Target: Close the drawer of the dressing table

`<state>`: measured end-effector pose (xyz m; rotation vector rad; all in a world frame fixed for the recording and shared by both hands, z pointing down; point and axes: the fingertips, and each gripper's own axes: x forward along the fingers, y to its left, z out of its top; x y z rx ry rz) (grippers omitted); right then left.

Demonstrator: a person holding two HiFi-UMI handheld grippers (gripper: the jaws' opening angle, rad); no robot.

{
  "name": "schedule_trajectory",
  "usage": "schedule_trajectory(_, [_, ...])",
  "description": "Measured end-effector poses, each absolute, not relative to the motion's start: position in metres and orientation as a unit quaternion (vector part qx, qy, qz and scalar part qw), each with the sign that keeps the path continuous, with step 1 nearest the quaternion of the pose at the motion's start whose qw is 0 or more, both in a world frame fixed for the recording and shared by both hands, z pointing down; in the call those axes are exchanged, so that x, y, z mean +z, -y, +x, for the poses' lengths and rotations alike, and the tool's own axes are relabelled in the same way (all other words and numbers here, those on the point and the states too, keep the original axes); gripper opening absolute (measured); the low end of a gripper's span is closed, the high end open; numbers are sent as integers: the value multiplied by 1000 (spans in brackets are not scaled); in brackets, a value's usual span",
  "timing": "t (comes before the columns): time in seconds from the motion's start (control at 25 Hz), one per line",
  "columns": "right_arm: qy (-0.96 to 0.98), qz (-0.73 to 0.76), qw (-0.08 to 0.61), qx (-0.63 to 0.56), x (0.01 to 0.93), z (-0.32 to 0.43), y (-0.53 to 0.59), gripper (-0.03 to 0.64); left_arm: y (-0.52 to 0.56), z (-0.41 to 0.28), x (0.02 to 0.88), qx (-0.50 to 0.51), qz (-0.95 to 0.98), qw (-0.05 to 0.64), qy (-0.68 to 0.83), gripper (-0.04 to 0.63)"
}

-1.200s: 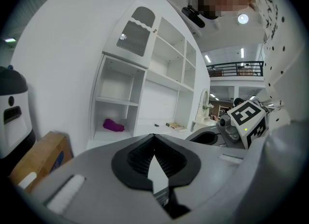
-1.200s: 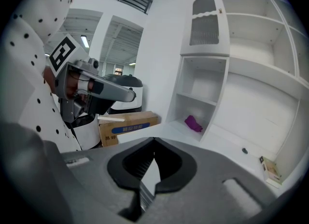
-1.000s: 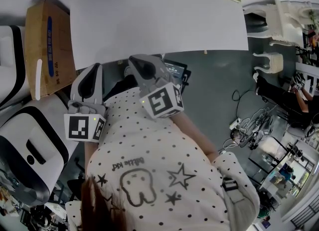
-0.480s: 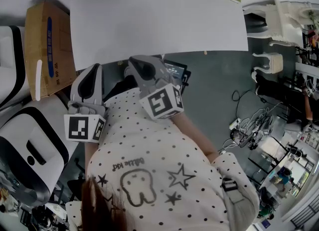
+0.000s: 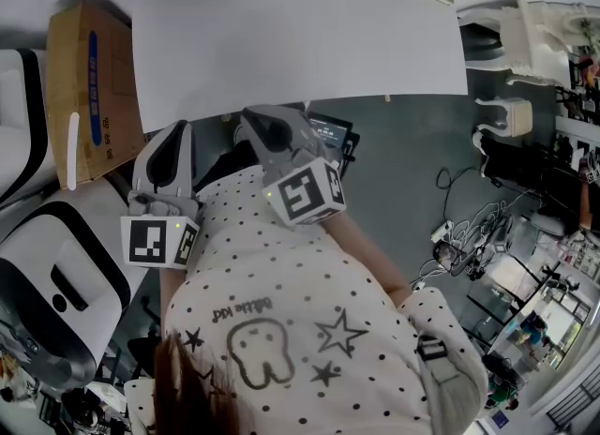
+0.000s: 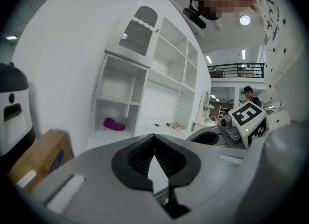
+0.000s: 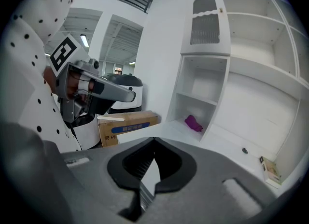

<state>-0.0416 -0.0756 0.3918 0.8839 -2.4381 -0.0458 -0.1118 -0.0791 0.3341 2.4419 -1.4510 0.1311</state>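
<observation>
White dressing table edge [image 5: 300, 91] near left claw [image 5: 172, 133], right claw [image 5: 266, 118], both pressed together; grey floor [image 5: 412, 161] rightward.

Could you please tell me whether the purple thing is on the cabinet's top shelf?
No, the purple thing lies in the bottom open compartment of the white cabinet.

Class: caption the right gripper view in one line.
Shut right gripper faces white dressing table holding a purple object.

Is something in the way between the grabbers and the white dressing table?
Nothing visible. The left gripper and right gripper, both shut and empty, face the dressing table across open air. The cardboard box stands off to the left. The drawer itself isn't visible.
</observation>
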Motion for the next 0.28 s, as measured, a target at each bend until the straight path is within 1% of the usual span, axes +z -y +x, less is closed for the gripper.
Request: schedule_trajectory(0.28, [906, 325, 272, -14, 392, -41, 76, 2, 80, -111, 335, 47, 848, 151, 506, 0])
